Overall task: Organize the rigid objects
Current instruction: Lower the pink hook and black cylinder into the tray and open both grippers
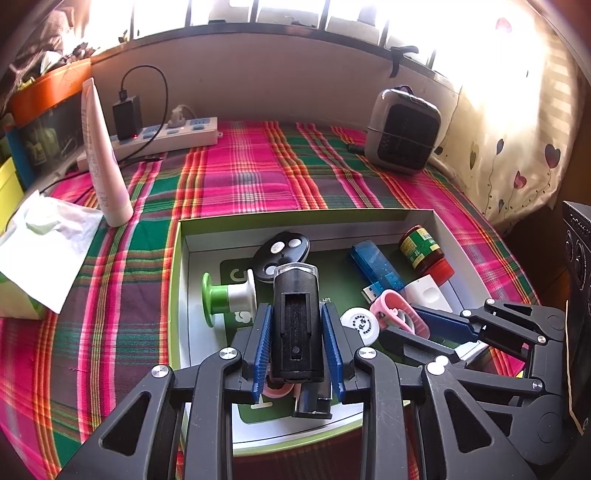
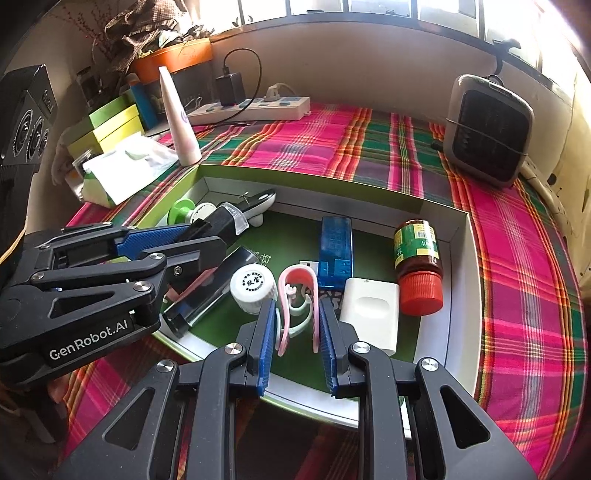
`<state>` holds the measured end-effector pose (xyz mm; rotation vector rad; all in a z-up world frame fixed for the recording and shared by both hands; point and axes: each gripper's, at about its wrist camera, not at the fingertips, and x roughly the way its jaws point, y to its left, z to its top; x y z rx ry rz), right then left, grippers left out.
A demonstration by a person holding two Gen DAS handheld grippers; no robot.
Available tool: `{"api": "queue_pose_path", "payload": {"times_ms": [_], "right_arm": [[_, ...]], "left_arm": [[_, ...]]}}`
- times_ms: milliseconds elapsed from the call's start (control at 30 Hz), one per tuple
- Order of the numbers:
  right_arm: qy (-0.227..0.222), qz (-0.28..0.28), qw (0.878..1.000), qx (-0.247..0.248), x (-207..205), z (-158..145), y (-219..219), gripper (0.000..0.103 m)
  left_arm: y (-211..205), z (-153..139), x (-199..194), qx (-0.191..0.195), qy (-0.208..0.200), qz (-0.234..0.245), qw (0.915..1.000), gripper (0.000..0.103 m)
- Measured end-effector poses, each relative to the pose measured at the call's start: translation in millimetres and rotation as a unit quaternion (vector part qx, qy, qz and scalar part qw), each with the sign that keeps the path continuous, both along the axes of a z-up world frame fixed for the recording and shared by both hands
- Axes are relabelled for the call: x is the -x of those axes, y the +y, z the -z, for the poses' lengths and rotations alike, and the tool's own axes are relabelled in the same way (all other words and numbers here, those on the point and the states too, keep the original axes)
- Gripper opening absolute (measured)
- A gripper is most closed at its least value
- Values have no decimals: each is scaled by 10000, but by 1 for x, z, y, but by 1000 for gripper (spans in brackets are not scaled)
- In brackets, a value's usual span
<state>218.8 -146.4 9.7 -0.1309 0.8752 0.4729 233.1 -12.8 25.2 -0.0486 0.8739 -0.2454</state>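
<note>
- The box (image 2: 461, 258), a shallow white tray with a green rim and dark green floor, lies on a bed or table covered by a plaid cloth (image 2: 332, 147) of pink, green and orange.
- The left gripper (image 1: 297, 325) hangs over the box's left half, its blue pads pressed on both sides of a black device (image 1: 297, 321) with a clear cap; the jaws stand narrow, clamped on it.
- The right gripper (image 2: 297, 321) sits over the box's near edge, its jaws drawn close on a pink clip (image 2: 297, 288), one pad against each outer side of the U.
- Inside the box, beside the clip, stand a white cap (image 2: 253, 286), a white block (image 2: 371, 310) and a blue stick (image 2: 334, 251).
- A brown bottle (image 2: 417, 254) with a red lid lies in the box's right end, touching the far wall or nearly so.
- A green-and-white spool (image 1: 229, 295) and a black remote (image 1: 280, 254) lie in the box's left end.
- Behind the box, on the cloth, a pink tube (image 1: 101, 155) stands upright; tissues (image 1: 40, 243) lie to the box's left.
- Farther behind the box a power strip (image 1: 170, 134) with a black charger (image 1: 127, 116) lies against the wall.
- Beyond the box's right corner stands a grey heater (image 1: 402, 131).
- Above the wall, bright windows (image 1: 258, 11) glare; a curtain (image 1: 517, 147) with heart shapes hangs to the right of the box.
</note>
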Motion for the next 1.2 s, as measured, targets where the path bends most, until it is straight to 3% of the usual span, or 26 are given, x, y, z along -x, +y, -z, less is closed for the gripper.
{"api": "queue_pose_path", "payload": {"times_ms": [400, 733, 867, 1200], "right_arm": [[-10, 25, 10000, -72, 1, 0, -2, 24], [-42, 91, 9999, -76, 3, -1, -3, 31], [-67, 83, 9999, -86, 6, -2, -4, 41], [-176, 135, 9997, -49, 14, -5, -6, 43]], "left_arm": [[-1, -1, 1, -2, -2, -6, 10000, 29], [-2, -1, 4, 6, 1, -26, 10000, 31], [-1, -3, 7, 23, -22, -21, 10000, 35], [0, -10, 20, 18, -100, -119, 9999, 37]]}}
